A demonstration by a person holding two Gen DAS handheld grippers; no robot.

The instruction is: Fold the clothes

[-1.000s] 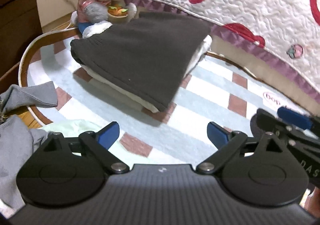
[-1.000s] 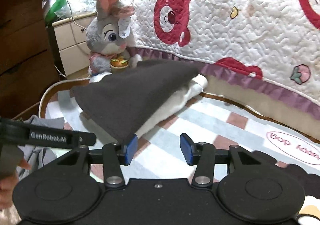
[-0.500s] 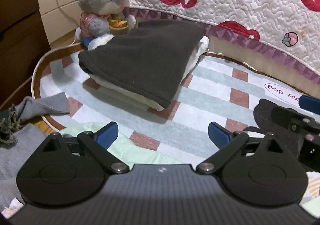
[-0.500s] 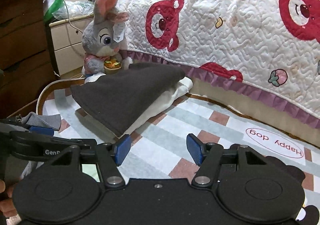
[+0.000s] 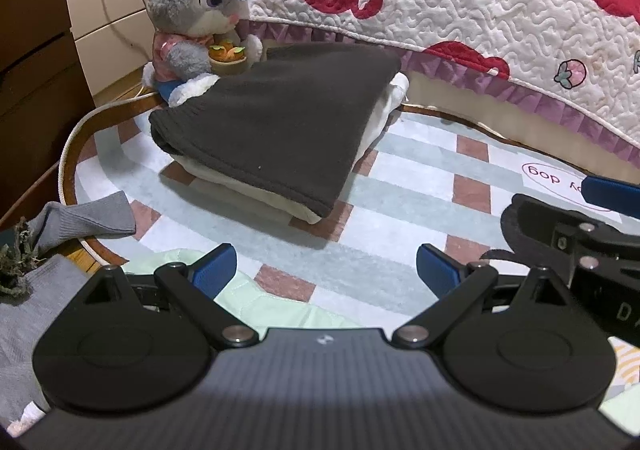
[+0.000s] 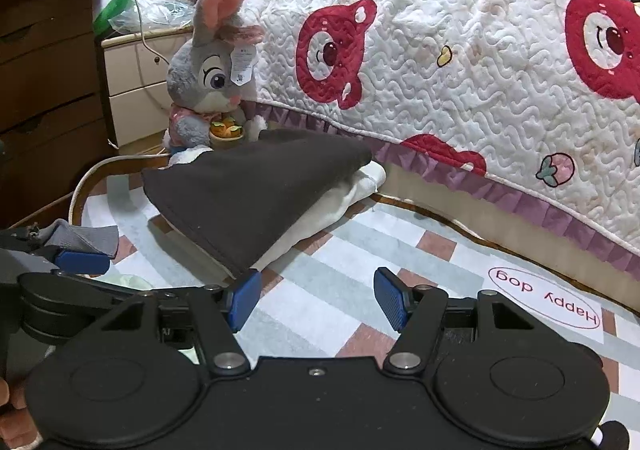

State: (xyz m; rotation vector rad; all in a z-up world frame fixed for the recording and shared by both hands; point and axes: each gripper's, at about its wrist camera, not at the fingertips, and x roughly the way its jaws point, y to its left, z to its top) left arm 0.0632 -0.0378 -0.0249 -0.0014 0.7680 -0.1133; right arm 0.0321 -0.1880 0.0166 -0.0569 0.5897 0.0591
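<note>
A folded dark brown garment (image 5: 280,130) (image 6: 256,194) lies on top of a folded cream garment (image 5: 380,118) (image 6: 352,190) on the checked rug (image 5: 420,186). My left gripper (image 5: 325,270) is open and empty, held back from the near side of this stack. Under its left finger lies a pale green garment (image 5: 280,310). My right gripper (image 6: 317,296) is open too, with only rug between its blue pads (image 6: 244,294). The dark garment's near corner sits just beyond the left pad, apart from it. Each gripper shows at the edge of the other's view.
A grey plush rabbit (image 5: 196,14) sits behind the stack. A bed with a white quilt printed with red bears (image 6: 460,62) runs along the right. Grey clothes (image 5: 88,214) lie off the rug's left edge. Dark wooden drawers (image 6: 44,62) stand at the left.
Both grippers have drawn back from the stack and risen slightly. The right gripper's jaws have widened, and its left pad has come away from the dark garment's corner. More of the pale green garment shows.
</note>
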